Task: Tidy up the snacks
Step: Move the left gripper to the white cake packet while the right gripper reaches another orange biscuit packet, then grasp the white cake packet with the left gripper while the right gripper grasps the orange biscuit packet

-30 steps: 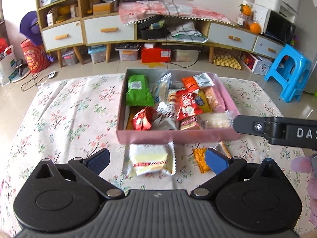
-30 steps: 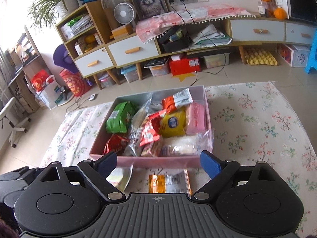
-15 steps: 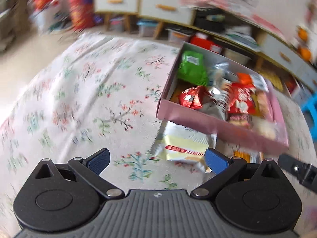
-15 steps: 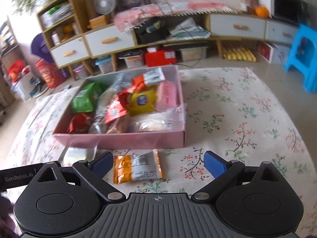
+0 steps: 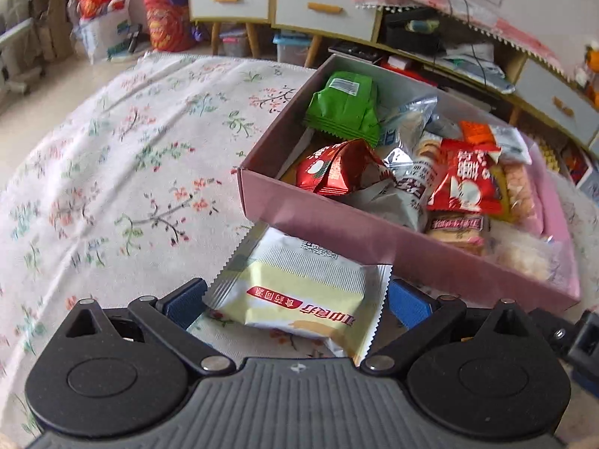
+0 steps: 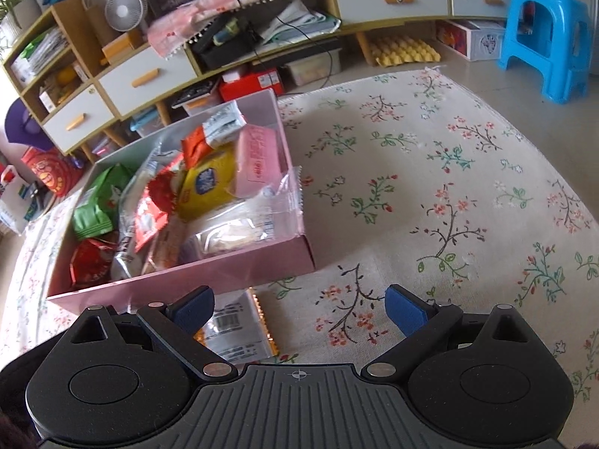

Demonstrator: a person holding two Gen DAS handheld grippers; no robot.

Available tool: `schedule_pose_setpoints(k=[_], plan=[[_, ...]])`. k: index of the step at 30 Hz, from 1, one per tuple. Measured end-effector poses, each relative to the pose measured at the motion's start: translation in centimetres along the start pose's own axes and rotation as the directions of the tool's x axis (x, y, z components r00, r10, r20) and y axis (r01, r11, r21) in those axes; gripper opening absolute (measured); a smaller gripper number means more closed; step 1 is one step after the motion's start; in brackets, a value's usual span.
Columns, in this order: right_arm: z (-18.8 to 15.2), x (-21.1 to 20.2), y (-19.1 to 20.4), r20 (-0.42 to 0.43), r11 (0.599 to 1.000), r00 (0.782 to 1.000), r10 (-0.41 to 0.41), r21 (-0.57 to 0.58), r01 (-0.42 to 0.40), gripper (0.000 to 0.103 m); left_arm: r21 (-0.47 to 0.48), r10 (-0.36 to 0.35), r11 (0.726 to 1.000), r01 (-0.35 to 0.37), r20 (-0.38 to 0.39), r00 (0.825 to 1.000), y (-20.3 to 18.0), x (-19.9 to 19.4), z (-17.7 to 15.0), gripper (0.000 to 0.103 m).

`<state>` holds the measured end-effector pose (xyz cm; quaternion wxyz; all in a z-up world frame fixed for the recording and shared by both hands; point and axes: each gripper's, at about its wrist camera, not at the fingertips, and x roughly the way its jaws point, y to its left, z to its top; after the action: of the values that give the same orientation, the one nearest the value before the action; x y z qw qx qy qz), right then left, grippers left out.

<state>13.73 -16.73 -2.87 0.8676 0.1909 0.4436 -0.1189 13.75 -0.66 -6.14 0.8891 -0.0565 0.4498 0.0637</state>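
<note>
Packet (image 5: 299, 295) label: red band, white characters

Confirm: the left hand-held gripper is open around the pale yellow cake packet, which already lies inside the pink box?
Not quite. The left hand-held gripper is open around the pale yellow cake packet, but the left wrist view shows the packet on the floral cloth, outside the pink box.
</note>
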Motion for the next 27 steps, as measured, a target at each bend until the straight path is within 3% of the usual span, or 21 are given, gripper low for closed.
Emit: schedule_pose_setpoints(k=[9, 12, 19, 24, 27], plan=[[-0.3, 0.1, -0.1, -0.015, 1.0, 1.0, -0.008, -0.022, 0.007, 0.099, 0.169, -0.102, 0.98, 0.106, -0.033, 0.994, 2.9, -1.4, -0.8, 0.097], [-0.4, 0.1, 0.1, -0.019, 0.999, 1.0, -0.006, -0.037, 0.005, 0.099, 0.217, -0.105, 0.97, 0.111, -0.039, 0.994, 5.2, -1.7, -1.2, 0.099], [-0.8, 0.3, 1.4, -0.025, 0.997, 1.0, 0.007, -0.07, -0.009, 0.099, 0.232, -0.134, 0.963, 0.14, -0.041, 0.99, 10.7, -2.6, -1.6, 0.098], [-1.0, 0.6, 2.4, -0.029, 0.997, 1.0, 0.011, -0.079, -0.013, 0.099, 0.251, -0.172, 0.95, 0.185, -0.072, 0.982, 12.0, -3.4, -1.7, 0.098], [-1.1, 0.8, 3.1, -0.032, 0.996, 0.999, 0.018, -0.084, -0.02, 0.099, 0.209, -0.216, 0.951, 0.228, -0.078, 0.973, 12.4, -3.7, -1.2, 0.098]])
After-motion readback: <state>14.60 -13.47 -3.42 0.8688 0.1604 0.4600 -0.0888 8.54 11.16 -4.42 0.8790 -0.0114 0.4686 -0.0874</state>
